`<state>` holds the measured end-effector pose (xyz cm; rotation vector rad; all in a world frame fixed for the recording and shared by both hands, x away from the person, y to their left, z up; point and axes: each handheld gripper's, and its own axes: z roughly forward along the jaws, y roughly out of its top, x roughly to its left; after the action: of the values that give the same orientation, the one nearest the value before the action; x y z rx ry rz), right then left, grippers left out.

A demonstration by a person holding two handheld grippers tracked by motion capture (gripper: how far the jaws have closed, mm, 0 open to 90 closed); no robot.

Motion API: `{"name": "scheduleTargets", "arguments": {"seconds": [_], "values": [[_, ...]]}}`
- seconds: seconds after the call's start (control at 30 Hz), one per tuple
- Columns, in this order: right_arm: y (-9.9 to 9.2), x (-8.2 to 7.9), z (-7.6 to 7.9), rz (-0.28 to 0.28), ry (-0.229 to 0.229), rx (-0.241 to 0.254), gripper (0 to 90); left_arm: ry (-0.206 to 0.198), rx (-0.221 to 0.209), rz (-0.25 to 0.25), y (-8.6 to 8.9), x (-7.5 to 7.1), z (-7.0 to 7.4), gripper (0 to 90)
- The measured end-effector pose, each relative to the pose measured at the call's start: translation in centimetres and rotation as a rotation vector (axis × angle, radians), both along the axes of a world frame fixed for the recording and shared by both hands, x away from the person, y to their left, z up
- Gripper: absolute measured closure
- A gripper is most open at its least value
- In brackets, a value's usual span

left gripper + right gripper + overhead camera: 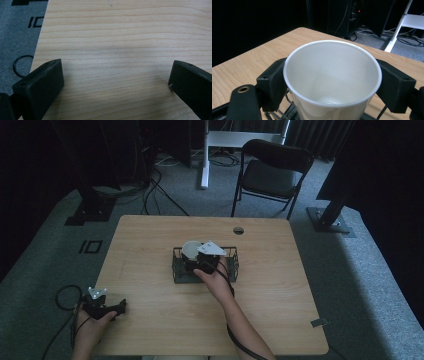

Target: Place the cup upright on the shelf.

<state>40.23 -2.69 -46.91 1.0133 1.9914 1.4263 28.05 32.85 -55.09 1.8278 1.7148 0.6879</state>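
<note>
I read this as a lab or recording studio, not a home or office. From my high view, a plain wooden table (150, 250) with a cable hole stands alone on grey carpet (360, 270). Black curtains (30, 170) close off the back and sides. Two dark metal posts on floor plates (330, 217) flank the table. Loose cables (155, 195) run across the floor toward dark equipment at the rear; my right gripper view shows a small red light (359, 11) on it. A black folding chair (270, 172) sits behind the table beside a white stand (206, 155). Black tape marks (91, 246) lie on the carpet.
</note>
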Motion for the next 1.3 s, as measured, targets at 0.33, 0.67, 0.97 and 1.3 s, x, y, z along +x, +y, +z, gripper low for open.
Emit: {"name": "scheduleTargets", "arguments": {"seconds": [0.33, 0.67, 0.97, 1.3], "values": [[-0.3, -0.1, 0.4, 0.027, 0.017, 0.010, 12.5, 0.000, 0.000, 0.000, 0.0, 0.0, 0.0, 0.3], [-1.6, -0.8, 0.8, 0.030, 0.007, 0.024, 12.2, 0.000, 0.000, 0.000, 0.0, 0.0, 0.0, 0.3], [-2.7, -1.7, 0.8, 0.034, -0.004, 0.031, 12.3, -0.001, 0.000, 0.000, 0.0, 0.0, 0.0, 0.3], [-4.7, -3.0, 0.6, 0.021, -0.006, 0.033, 12.4, 0.000, 0.000, 0.000, 0.0, 0.0, 0.0, 0.3]]}}
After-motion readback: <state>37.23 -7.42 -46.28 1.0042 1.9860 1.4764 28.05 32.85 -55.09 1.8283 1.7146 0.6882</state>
